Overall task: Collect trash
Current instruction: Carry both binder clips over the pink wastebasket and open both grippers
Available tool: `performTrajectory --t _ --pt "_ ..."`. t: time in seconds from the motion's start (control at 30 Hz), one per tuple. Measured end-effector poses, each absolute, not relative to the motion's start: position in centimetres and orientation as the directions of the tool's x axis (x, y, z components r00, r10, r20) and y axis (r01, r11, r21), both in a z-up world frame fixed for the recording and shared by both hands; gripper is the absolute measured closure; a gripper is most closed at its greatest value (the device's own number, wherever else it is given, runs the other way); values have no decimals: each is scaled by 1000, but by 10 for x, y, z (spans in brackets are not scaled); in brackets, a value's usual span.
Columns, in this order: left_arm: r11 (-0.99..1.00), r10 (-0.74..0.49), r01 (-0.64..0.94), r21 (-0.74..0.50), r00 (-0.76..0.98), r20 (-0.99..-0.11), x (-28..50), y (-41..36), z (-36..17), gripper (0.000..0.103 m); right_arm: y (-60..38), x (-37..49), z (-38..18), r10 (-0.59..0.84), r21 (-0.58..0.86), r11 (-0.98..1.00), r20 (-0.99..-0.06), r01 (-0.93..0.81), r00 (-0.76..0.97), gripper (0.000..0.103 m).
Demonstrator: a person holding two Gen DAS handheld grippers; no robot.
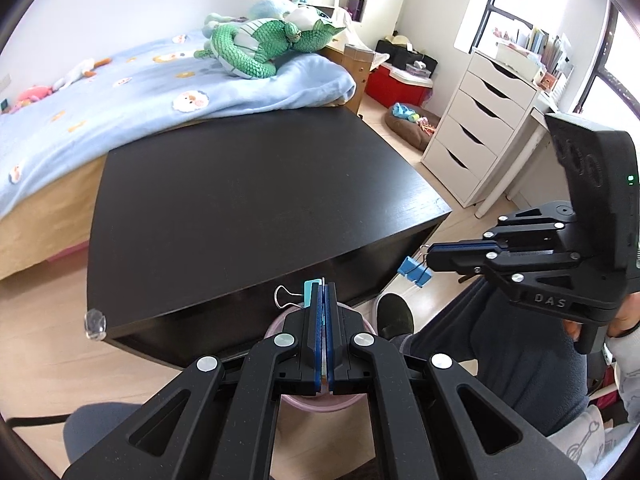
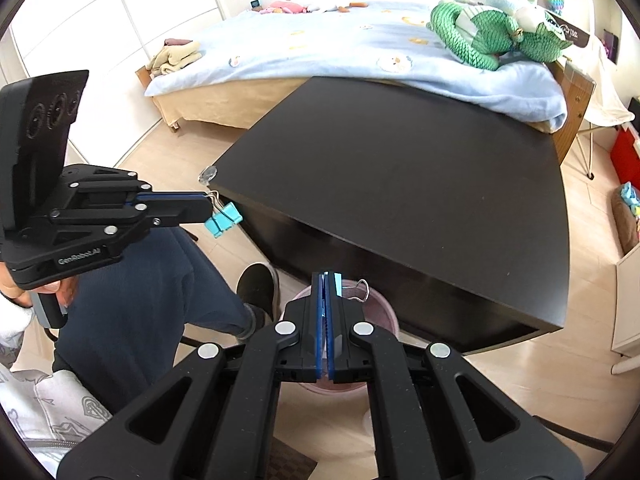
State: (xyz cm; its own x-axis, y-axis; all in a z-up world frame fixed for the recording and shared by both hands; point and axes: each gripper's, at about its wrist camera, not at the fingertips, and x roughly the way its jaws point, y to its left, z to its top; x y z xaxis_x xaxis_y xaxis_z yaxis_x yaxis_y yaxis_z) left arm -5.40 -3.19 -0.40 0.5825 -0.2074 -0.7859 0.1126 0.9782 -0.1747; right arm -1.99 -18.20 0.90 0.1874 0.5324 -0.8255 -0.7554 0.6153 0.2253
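Note:
My left gripper [image 1: 322, 286] is shut on a teal binder clip [image 1: 310, 292], whose wire loop sticks out to the left. It hangs over a pink bin [image 1: 280, 326] on the floor beside the black table [image 1: 260, 200]. My right gripper [image 1: 430, 254] is shut on a blue binder clip [image 1: 414, 272] that dangles from its tips. In the right wrist view the right gripper [image 2: 325, 276] pinches the blue binder clip [image 2: 339, 284] above the pink bin [image 2: 380, 312]. At the left, the left gripper [image 2: 208, 204] carries the teal binder clip [image 2: 222, 220].
A person's leg in dark trousers and a black shoe [image 1: 394, 314] stand next to the bin. Behind the table is a bed [image 1: 120, 92] with a blue blanket and plush toys. A white drawer unit [image 1: 476, 128] stands at the right, on a wooden floor.

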Motion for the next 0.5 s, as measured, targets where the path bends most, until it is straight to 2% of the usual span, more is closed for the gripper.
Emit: performTrajectory --t 0.2,0.27,0.33,0.4,0.5 --pt "978 -208 115 -174 583 -785 -56 -31 -3 102 -178 -21 7 540 236 600 -825 -765 169 100" --pt "978 -208 117 -172 585 -784 -55 -30 -2 102 -177 -20 7 524 215 610 -831 -763 184 82" --pt "978 -208 120 -170 585 -784 -55 -31 -2 102 -178 -19 7 526 215 617 -828 -757 194 30" --pt "978 -209 122 -170 584 -785 -55 -31 -3 102 -182 -18 10 534 213 631 -816 -746 219 12" --pt "977 -211 125 -170 578 -788 -55 -32 -4 102 -184 -14 10 504 187 661 -828 -726 246 6"
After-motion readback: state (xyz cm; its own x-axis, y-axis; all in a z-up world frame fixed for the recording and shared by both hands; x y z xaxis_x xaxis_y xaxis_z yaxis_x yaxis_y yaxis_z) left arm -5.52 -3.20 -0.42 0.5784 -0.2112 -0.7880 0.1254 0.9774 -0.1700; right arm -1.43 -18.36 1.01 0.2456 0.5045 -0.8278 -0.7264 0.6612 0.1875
